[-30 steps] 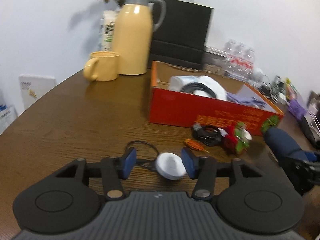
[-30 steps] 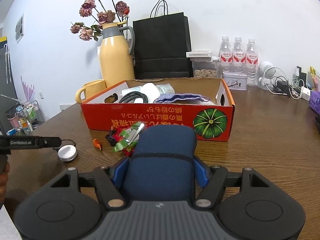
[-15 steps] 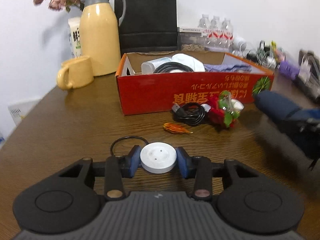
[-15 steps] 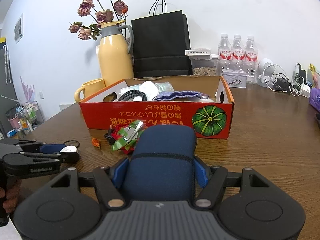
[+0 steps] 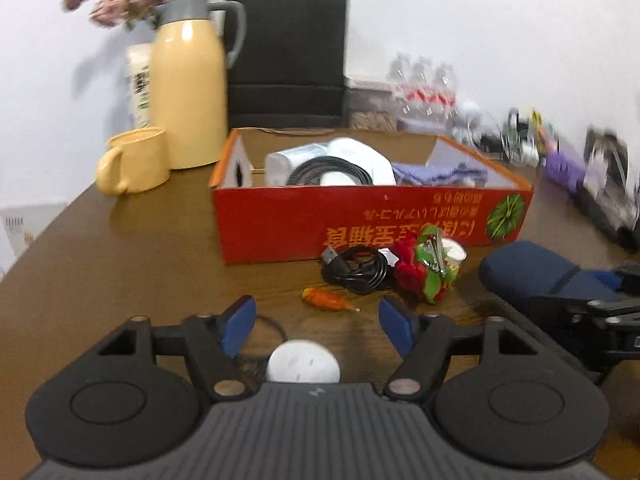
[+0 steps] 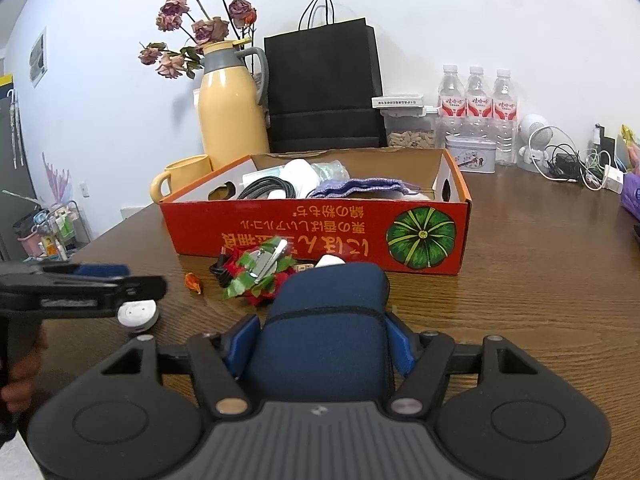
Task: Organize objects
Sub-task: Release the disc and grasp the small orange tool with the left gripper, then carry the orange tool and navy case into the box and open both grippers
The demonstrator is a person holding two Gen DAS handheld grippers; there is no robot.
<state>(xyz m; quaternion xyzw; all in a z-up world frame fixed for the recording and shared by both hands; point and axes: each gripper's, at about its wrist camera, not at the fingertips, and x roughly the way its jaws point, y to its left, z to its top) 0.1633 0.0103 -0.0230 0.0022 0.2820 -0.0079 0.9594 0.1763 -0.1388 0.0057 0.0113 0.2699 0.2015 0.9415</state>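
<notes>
While the left gripper (image 5: 316,326) had its blue pads closed on the white puck (image 5: 303,366) half a second ago, the jaws now stand wide apart and the puck sits loose on the worktop (image 5: 120,264), low in the frame right at the gripper's base with its thin black cord looping off to the left. So that grab looks dropped or reset, and I'd guess the puck still needs another go before it heads for the red box (image 5: 360,220).

The right gripper (image 6: 320,344) hasn't budged: pads pressed on both sides of the navy pouch (image 6: 328,320), holding it low in the center of the frame, in front of the box.

The right wrist view shows what the left can't: the left gripper from the side, hovering above the puck at the left edge, not touching it as far as I can tell. The left view is blurry but shows the clutter better, with the black cable (image 5: 356,270), the orange bit (image 5: 326,299) and the red-green bundle (image 5: 428,266) all just in front of the box.
</notes>
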